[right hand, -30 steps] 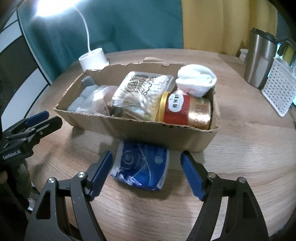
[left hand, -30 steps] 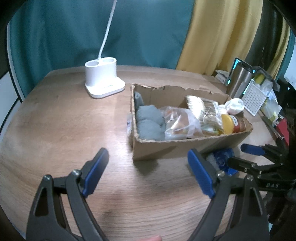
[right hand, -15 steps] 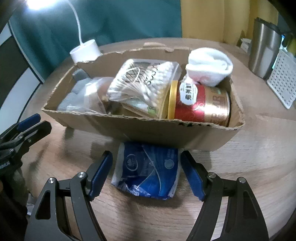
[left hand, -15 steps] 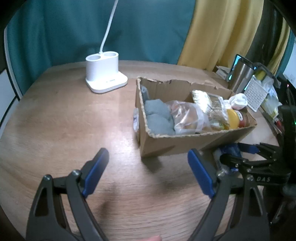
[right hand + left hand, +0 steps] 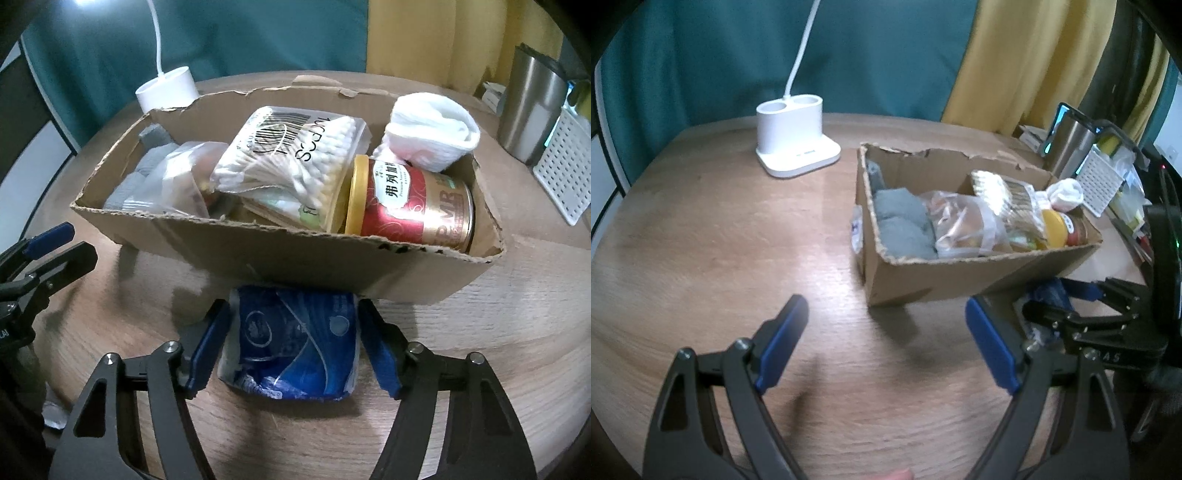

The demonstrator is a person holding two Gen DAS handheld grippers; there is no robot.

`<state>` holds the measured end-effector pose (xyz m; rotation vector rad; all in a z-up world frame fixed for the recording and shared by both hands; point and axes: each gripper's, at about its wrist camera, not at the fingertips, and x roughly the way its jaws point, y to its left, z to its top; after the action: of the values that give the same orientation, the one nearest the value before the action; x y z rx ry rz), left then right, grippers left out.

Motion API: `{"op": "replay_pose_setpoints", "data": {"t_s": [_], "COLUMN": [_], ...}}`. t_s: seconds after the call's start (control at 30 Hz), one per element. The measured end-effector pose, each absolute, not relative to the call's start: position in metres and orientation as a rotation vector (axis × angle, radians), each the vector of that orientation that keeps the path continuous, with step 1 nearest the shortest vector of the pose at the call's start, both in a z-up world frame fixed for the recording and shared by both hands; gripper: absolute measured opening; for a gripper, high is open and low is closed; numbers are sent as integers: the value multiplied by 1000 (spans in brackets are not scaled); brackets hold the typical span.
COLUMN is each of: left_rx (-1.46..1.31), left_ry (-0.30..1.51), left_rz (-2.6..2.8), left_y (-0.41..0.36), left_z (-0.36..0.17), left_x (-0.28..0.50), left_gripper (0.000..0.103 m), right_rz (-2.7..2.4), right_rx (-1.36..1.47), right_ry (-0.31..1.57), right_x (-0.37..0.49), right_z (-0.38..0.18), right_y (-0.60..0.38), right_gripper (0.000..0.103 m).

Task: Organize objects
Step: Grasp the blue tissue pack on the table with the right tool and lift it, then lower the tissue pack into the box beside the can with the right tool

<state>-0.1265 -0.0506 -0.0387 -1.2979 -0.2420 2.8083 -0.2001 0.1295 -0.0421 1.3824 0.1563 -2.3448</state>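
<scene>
A round wooden table (image 5: 701, 236) stands before a teal curtain (image 5: 701, 55) and a yellow curtain (image 5: 1015, 62) that hang side by side behind it. Toward the table's far edge sits a white lamp base (image 5: 794, 147) with two round wells in its top, a thin white stem (image 5: 801, 48) rising from it toward the curtain. At the table's right side, a stainless steel tumbler (image 5: 528, 110) stands upright just beside a white perforated basket (image 5: 565, 166), with a clutter of small items, too blurred to identify, behind them. Lamplight glares off the tabletop near the base.
</scene>
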Motion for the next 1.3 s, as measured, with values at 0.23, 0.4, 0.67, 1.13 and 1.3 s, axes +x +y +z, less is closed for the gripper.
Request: {"op": "replay_pose_setpoints", "data": {"t_s": [0.23, 0.4, 0.67, 1.13, 1.3], "left_rx": [-1284, -1271, -1244, -1214, -1211], "left_ry": [-230, -227, -213, -226, -264], "left_rz": [2810, 2815, 2829, 2867, 2847], "left_y": [-46, -41, -36, -40, -44], "left_z": [-34, -30, -20, -7, -5], "left_x": [-122, -117, -114, -121, -126], "left_gripper": [88, 88, 88, 88, 88], "right_rz": [-2352, -2366, -2386, -2404, -2403], "right_rx": [1347, 1288, 1216, 1133, 1111], "right_ry": [149, 143, 142, 157, 153], "right_x": [-190, -179, -168, -182, -192], "right_z": [-33, -17, 1, 27, 32], "right_y": [134, 139, 145, 142, 139], "right_gripper": [71, 71, 71, 71, 71]}}
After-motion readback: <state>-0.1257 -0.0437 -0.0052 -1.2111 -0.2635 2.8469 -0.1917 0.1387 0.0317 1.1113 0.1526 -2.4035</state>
